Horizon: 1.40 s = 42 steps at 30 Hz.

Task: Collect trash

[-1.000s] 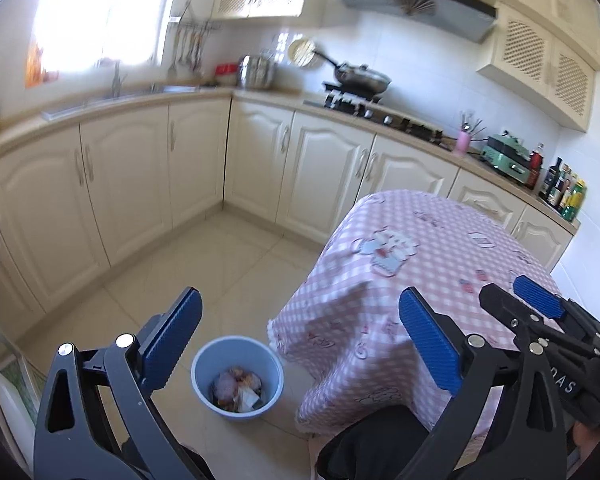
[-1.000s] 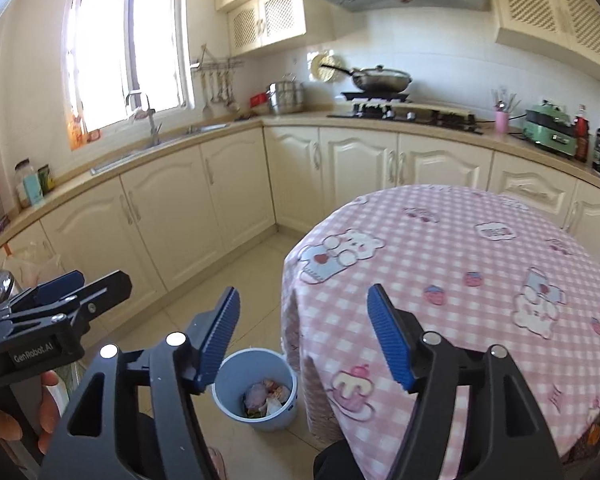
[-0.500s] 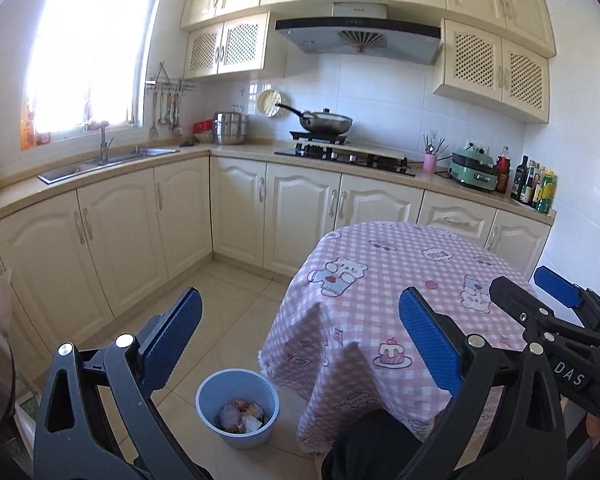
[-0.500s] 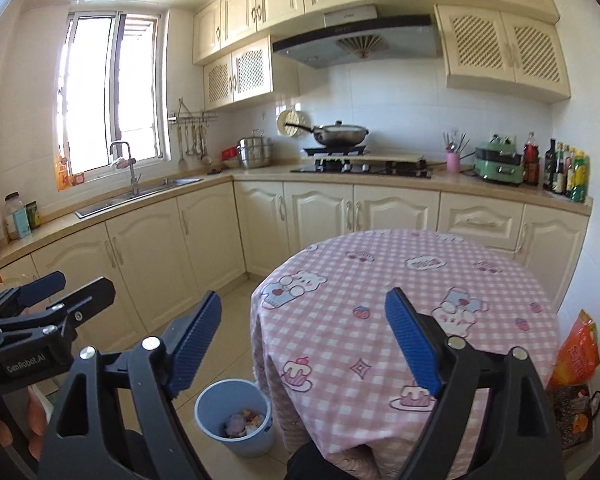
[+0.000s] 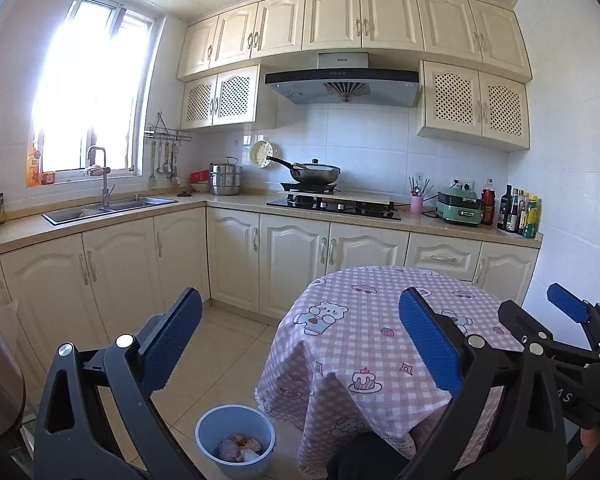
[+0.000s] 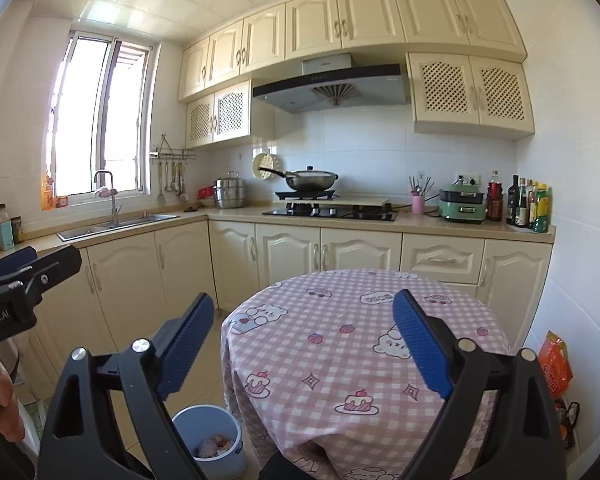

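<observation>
Beside the round pink-checked table (image 6: 340,360), your grippers hang empty.
Left gripper (image 5: 300,344) gapes; right gripper (image 6: 303,340) has just been opening, nothing between. Crumpled trash (image 5: 238,449) sits inside the blue plastic bin (image 5: 208,432) at the table's foot.

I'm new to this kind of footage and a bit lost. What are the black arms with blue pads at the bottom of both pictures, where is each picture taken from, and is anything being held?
There is no robot here: a person holds a hand-held two-finger gripper in each hand, and each gripper has a wide-angle camera looking forward along its fingers. One picture comes from the left gripper, the other from the right gripper; each also catches the other gripper at its edge. The blue strips are the finger pads.

Both grippers stand open with nothing between the pads; the right one's jaws have just been opening wider.

Ahead is a kitchen with a round table under a pink checked tablecloth; I see no loose items on it. On the floor beside it stands a blue bin with some trash already inside.
</observation>
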Each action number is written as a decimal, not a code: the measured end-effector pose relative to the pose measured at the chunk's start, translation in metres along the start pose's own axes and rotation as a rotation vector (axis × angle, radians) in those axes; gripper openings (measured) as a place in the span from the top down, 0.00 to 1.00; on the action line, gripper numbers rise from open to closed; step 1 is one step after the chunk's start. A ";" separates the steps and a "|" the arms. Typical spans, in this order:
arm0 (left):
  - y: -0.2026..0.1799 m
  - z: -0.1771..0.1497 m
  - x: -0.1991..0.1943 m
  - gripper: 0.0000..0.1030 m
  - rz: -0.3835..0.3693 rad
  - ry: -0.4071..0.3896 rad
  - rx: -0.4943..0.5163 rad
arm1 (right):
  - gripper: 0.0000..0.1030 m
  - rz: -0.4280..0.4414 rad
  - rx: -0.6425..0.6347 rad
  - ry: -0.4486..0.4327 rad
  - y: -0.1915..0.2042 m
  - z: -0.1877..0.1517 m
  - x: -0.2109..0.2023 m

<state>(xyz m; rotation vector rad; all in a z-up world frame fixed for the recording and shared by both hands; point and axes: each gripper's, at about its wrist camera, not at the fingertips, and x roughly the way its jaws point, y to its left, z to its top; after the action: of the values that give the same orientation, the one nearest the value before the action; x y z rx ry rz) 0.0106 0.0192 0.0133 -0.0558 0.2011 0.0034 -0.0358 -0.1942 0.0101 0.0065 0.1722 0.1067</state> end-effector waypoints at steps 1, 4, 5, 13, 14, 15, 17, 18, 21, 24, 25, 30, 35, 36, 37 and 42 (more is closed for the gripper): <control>-0.002 -0.001 0.000 0.07 -0.003 0.002 0.006 | 0.13 -0.006 -0.002 -0.007 -0.001 -0.001 -0.003; -0.009 -0.003 -0.002 0.07 -0.004 0.000 0.025 | 0.13 -0.005 0.002 -0.016 -0.003 -0.002 -0.005; -0.011 -0.003 -0.004 0.07 -0.001 -0.003 0.032 | 0.13 -0.005 0.000 -0.016 -0.004 -0.002 -0.006; -0.019 -0.004 -0.008 0.07 0.003 -0.015 0.062 | 0.13 -0.002 0.002 -0.025 -0.001 -0.001 -0.008; -0.019 -0.005 -0.009 0.07 0.003 -0.016 0.061 | 0.13 -0.002 0.001 -0.025 -0.001 -0.002 -0.008; -0.019 -0.005 -0.009 0.07 0.002 -0.017 0.061 | 0.13 -0.003 0.000 -0.024 -0.001 -0.001 -0.008; -0.020 -0.005 -0.009 0.07 -0.003 -0.016 0.066 | 0.13 -0.001 -0.002 -0.022 -0.001 -0.002 -0.009; -0.020 -0.006 -0.009 0.07 -0.004 -0.017 0.067 | 0.13 0.000 -0.002 -0.021 -0.002 -0.002 -0.009; -0.020 -0.006 -0.009 0.07 -0.007 -0.015 0.068 | 0.13 -0.003 -0.004 -0.019 -0.001 -0.002 -0.008; -0.019 -0.006 -0.008 0.07 -0.007 -0.013 0.066 | 0.13 -0.002 -0.004 -0.018 -0.001 0.000 -0.008; -0.020 -0.006 -0.008 0.07 -0.006 -0.013 0.066 | 0.12 -0.002 -0.005 -0.019 -0.001 0.000 -0.008; -0.019 -0.006 -0.008 0.07 -0.005 -0.012 0.065 | 0.12 -0.001 -0.008 -0.019 0.000 -0.001 -0.006; -0.019 -0.006 -0.007 0.07 -0.006 -0.013 0.069 | 0.12 0.001 -0.016 -0.019 -0.001 -0.001 -0.005; -0.019 -0.006 -0.007 0.07 -0.007 -0.012 0.068 | 0.12 0.001 -0.016 -0.019 -0.001 -0.002 -0.005; -0.018 -0.006 -0.007 0.07 -0.008 -0.012 0.068 | 0.12 0.000 -0.016 -0.017 -0.001 -0.002 -0.004; -0.018 -0.006 -0.007 0.07 -0.009 -0.012 0.066 | 0.12 0.000 -0.017 -0.017 0.000 -0.002 -0.004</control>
<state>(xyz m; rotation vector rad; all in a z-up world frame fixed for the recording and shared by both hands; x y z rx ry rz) 0.0029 0.0009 0.0099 0.0090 0.1892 -0.0120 -0.0400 -0.1950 0.0086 -0.0096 0.1548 0.1079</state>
